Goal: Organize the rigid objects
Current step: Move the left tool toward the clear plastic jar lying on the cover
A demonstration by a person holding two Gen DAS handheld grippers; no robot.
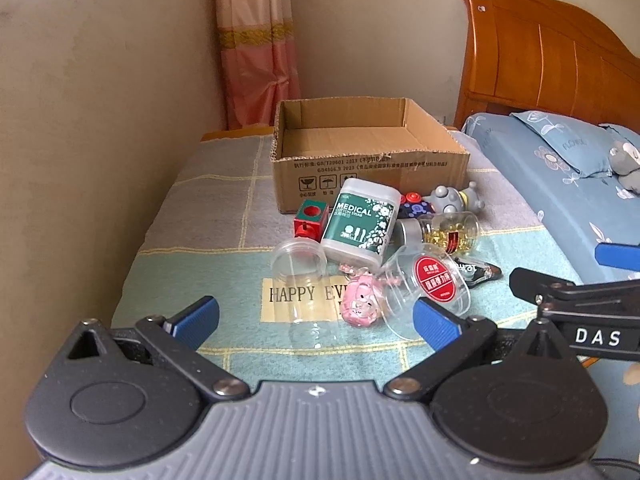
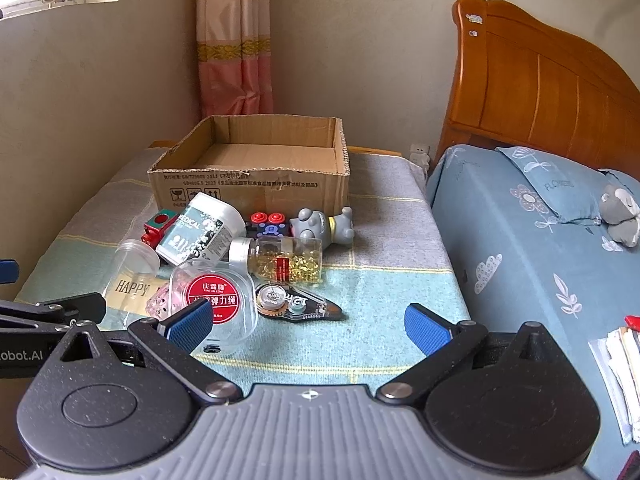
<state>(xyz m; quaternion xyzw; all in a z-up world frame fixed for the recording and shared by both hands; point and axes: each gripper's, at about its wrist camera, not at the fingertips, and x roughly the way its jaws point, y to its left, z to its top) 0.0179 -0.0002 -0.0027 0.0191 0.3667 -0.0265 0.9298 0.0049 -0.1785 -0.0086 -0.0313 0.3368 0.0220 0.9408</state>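
**Both grippers wide, clutter piled in front of empty box**

Bed (image 2: 520,216) w/ wood headboard at right. Checked cloth (image 1: 208,216) covers the table; cardboard box (image 1: 360,168) sits at its far end, open top, nothing inside. Clutter lies just in front of box: cotton swab tub (image 1: 360,220), pill bottle (image 2: 288,260), clear jar (image 1: 298,264), red-label container (image 2: 214,300), grey toy (image 2: 324,226), red cube (image 1: 310,218). Pink toy (image 1: 360,300) plain only in left wrist view; correction tape (image 2: 296,300) clear only in right. Left gripper (image 1: 316,320) & right gripper (image 2: 308,324): jaws apart, holding nothing, near side of pile.
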